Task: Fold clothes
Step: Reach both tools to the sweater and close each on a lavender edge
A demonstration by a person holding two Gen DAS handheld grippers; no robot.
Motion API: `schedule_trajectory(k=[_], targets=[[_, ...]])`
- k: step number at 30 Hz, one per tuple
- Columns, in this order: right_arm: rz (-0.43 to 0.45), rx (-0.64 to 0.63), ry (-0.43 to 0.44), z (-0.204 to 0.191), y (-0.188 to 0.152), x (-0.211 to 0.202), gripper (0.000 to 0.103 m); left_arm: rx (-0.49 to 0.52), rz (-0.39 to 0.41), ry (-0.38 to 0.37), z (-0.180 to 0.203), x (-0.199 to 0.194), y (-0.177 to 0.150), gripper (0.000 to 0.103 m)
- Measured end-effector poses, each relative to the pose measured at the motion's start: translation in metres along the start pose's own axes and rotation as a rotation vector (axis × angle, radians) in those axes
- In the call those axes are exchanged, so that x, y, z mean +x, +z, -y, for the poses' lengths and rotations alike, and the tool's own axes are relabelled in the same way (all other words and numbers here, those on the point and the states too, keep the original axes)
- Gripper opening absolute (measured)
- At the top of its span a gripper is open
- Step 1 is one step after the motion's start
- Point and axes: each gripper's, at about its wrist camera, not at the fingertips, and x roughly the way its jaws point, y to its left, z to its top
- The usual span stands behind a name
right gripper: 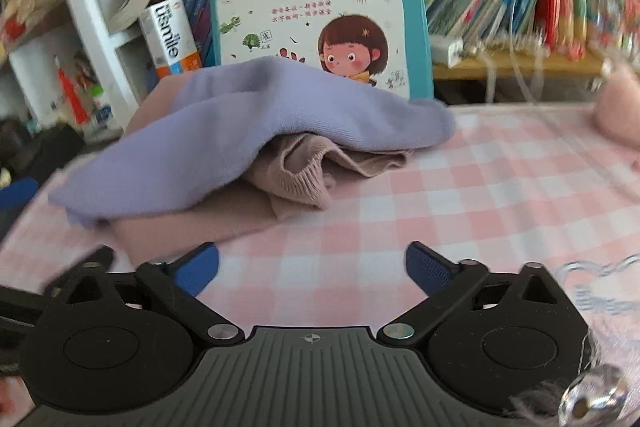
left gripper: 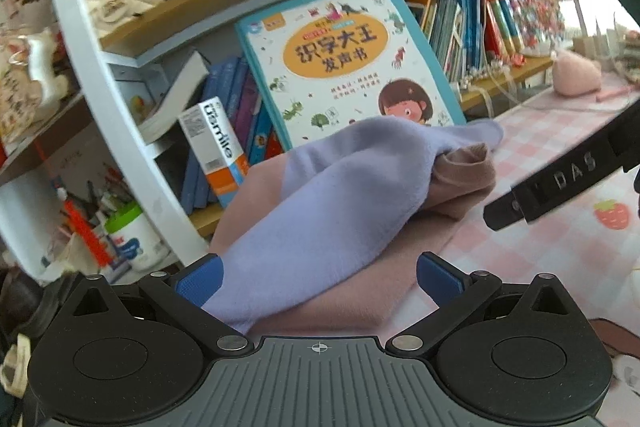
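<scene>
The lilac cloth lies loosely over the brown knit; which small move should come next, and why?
Probably close the left gripper on the near end of the lilac cloth, which lies between its open jaws. The cloth drapes unevenly over the bunched brown knit, and the right gripper is open over bare tablecloth.

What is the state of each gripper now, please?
Left gripper: open; the soft lilac cloth lies between its fingers, not pinched.
Right gripper: open, holding nothing, over the pink checked tablecloth.
</scene>
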Motion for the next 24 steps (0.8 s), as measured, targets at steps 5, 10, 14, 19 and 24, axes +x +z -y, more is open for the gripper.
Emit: schedule_trajectory(k=[5,10,14,19,24], targets=[[-0.008,0.094,0.03,0.008,0.01,0.023,0.049,0.072,-0.031,-0.023,0.01,0.029,0.005,0.103],[-0.009,0.139,0.044,0.009,0.023,0.042,0.044,0.146,-0.045,-0.035,0.021,0.053,0.01,0.103],[-0.018,0.167,0.059,0.011,0.027,0.047,0.025,0.152,-0.058,-0.029,0.02,0.069,0.018,0.103],[0.028,0.169,0.076,0.023,0.026,0.03,0.012,0.064,-0.095,-0.073,0.005,0.083,0.02,0.088],[0.034,0.131,0.095,0.027,0.017,0.005,0.009,-0.023,-0.077,-0.126,-0.013,0.07,0.021,0.045]])
